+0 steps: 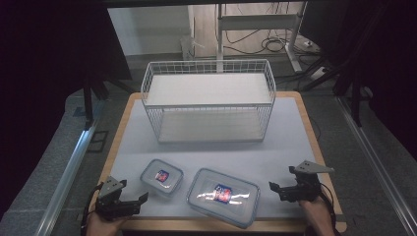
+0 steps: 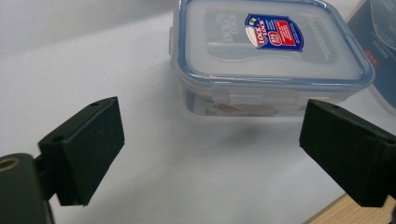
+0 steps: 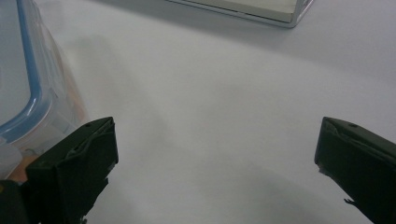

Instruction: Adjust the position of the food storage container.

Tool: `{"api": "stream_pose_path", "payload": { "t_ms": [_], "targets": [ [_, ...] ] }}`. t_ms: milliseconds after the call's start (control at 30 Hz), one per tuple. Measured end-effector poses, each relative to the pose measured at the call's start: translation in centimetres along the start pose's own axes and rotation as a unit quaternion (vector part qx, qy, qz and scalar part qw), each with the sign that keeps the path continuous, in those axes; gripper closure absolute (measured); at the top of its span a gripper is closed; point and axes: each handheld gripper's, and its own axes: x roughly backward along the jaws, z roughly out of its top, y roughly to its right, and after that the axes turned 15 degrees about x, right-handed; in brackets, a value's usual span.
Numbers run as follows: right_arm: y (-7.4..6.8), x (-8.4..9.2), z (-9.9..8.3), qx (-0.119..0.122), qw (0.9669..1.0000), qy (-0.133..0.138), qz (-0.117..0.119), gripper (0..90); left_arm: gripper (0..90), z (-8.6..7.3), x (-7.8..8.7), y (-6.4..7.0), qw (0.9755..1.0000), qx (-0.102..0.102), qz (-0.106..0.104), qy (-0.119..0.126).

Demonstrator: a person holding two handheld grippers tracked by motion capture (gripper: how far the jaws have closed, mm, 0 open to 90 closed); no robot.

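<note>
Small lidded box (image 1: 162,177), large lidded box (image 1: 223,195), contents unclear

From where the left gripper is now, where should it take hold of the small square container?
Grip the small container across its two side walls, under the lid rim, coming level from the near side. Its lid is flat and clipped shut; the open left gripper already faces that near wall.

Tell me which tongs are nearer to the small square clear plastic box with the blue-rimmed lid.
Left. The left tongs sit just beside the small box; the right tongs are beyond the large box.
</note>
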Motion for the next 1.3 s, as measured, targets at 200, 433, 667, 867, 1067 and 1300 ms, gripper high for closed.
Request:
{"api": "stream_pose_path", "payload": {
  "t_ms": [200,433,667,867,1067,1300],
  "targets": [
    [-0.1,0.0,0.0,-0.001,1.0000,-0.001,0.001,0.0,27.0,0.3,0.8,0.6,0.9999,-0.006,-0.007,0.007],
    [-0.1,-0.1,0.1,0.000,1.0000,0.000,0.002,0.0,55.0,0.8,1.9,1.9,0.9990,-0.022,-0.027,0.028],
    [-0.2,-0.2,0.2,0.004,1.0000,-0.003,0.004,0.0,84.3,1.7,0.6,4.5,0.9969,-0.032,-0.072,0.006],
    [-0.3,-0.2,0.2,0.003,1.0000,-0.002,0.007,0.0,89.9,2.3,-0.5,6.1,0.9935,-0.042,-0.105,-0.006],
    [-0.4,-0.3,0.2,0.004,0.9999,-0.004,0.009,0.0,90.0,3.1,-3.8,8.5,0.9907,-0.047,-0.122,-0.038],
    [-0.5,-0.4,0.3,0.006,0.9999,-0.004,0.012,0.0,90.0,3.3,-6.1,10.2,0.9914,-0.060,-0.097,-0.064]
  ]
}}
